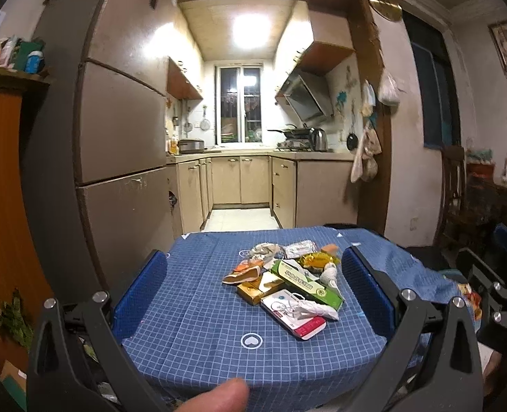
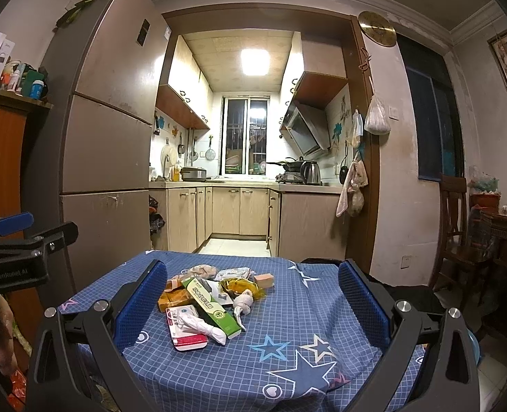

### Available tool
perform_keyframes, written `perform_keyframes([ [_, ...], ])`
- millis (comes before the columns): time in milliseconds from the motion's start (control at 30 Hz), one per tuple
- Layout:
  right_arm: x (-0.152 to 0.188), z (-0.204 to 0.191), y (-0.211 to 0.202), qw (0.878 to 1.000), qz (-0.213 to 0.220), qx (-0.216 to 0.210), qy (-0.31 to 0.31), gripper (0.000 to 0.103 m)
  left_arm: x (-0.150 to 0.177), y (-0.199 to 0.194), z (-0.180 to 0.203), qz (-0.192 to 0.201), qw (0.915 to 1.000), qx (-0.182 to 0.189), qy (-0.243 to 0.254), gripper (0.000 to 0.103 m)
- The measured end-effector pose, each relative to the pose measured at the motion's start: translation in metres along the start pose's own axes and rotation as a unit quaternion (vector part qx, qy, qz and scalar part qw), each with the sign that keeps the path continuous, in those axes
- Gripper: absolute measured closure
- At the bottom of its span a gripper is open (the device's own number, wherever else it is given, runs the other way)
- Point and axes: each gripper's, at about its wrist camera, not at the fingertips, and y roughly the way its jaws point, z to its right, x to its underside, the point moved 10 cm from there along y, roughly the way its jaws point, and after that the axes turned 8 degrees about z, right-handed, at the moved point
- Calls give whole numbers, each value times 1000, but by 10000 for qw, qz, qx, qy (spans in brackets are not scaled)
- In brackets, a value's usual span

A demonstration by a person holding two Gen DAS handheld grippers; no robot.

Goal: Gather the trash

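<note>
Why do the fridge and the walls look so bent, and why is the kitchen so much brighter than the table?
Left wrist view: the fisheye lens bows the fridge, and the ceiling light blows out into white glare, leaving the blue tablecloth dimmer. Right wrist view: same bending at the edges and black corners, but the ceiling light glares less; the trash pile looks sharp.

Box print [image 1: 305, 279] unreadable; finger [image 1: 219, 396] cut by bottom edge; left tool [image 2: 16, 240] partly out of frame.

A pile of trash [image 1: 284, 281] lies on the table [image 1: 198, 309]. Behind the table stands the kitchen, with a fridge [image 1: 123, 130] to its left.
</note>
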Motion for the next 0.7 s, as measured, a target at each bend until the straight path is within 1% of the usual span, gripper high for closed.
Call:
perform_keyframes([
  [100, 0, 0, 1, 10000, -9, -5, -2, 4, 1, 4, 5, -94, 9986, 474, -223, 5],
  [133, 0, -1, 0, 10000, -5, -13, -4, 4, 1, 4, 4, -97, 9982, 514, -280, 5],
  [233, 1, -1, 1, 10000, -6, -14, -10, 4, 1, 6, -1, -131, 9992, 352, -148, 5],
  [333, 0, -2, 1, 10000, -4, -12, -10, 4, 6, 10, -5, -336, 9989, 276, -172, 5],
  [400, 1, -2, 2, 10000, -9, -22, -21, 4, 7, 11, -1, -321, 9992, 225, -56, 5],
  [433, 2, -3, 3, 10000, -8, -26, -40, 4, 7, 11, -2, -303, 9994, 136, 10, 5],
  [700, 4, -5, 5, 10000, -11, -36, -48, 4, 8, 9, -7, -282, 9996, 58, -6, 5],
])
